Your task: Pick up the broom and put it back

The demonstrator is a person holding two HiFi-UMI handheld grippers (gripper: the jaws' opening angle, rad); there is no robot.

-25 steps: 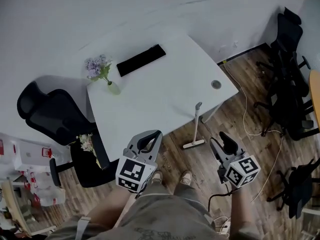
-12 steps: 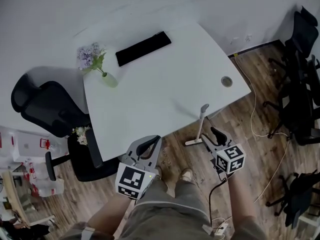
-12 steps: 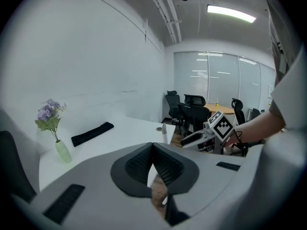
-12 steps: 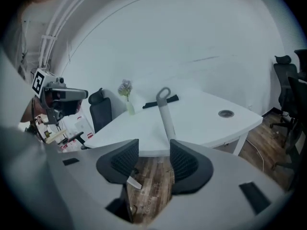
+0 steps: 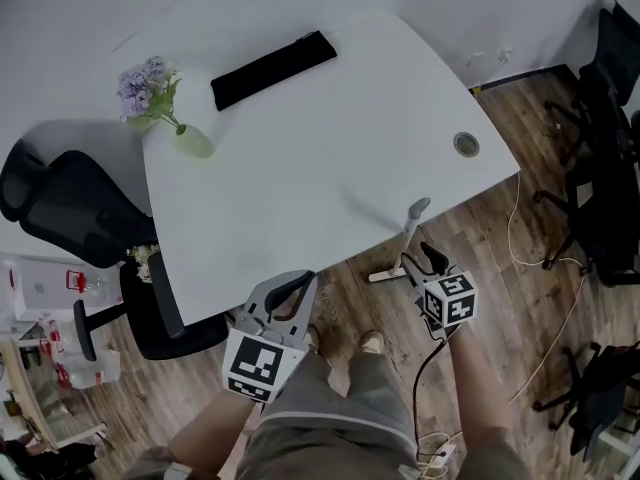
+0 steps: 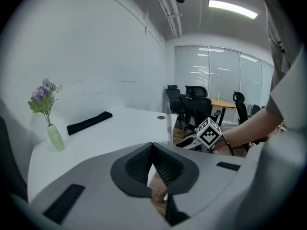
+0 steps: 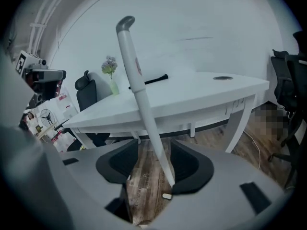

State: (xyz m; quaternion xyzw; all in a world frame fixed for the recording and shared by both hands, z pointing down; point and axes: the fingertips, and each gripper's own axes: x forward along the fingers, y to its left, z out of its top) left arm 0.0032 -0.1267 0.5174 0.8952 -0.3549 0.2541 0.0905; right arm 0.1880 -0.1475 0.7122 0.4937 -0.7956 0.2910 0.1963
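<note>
The broom leans against the front edge of the white table (image 5: 300, 188); its white handle (image 5: 410, 230) has a grey top and its head (image 5: 385, 274) rests on the wood floor. My right gripper (image 5: 422, 258) is at the handle low down. In the right gripper view the handle (image 7: 139, 85) runs slantwise between the jaws, close to the right pad (image 7: 184, 164). These jaws are opening and the pads do not press on the handle. My left gripper (image 5: 292, 290) hangs at the table's near edge, its pads meeting at the tips (image 6: 152, 147) with nothing between them.
On the table stand a vase of purple flowers (image 5: 150, 93) and a long black flat thing (image 5: 273, 70), with a cable hole (image 5: 466, 145) near the right corner. A black office chair (image 5: 70, 218) is at the left, more chairs (image 5: 610, 168) at the right. A cable (image 5: 520, 238) trails over the floor.
Both grippers have come down. The right one has moved in toward the table and the broom, whose handle now stands between its jaws.
</note>
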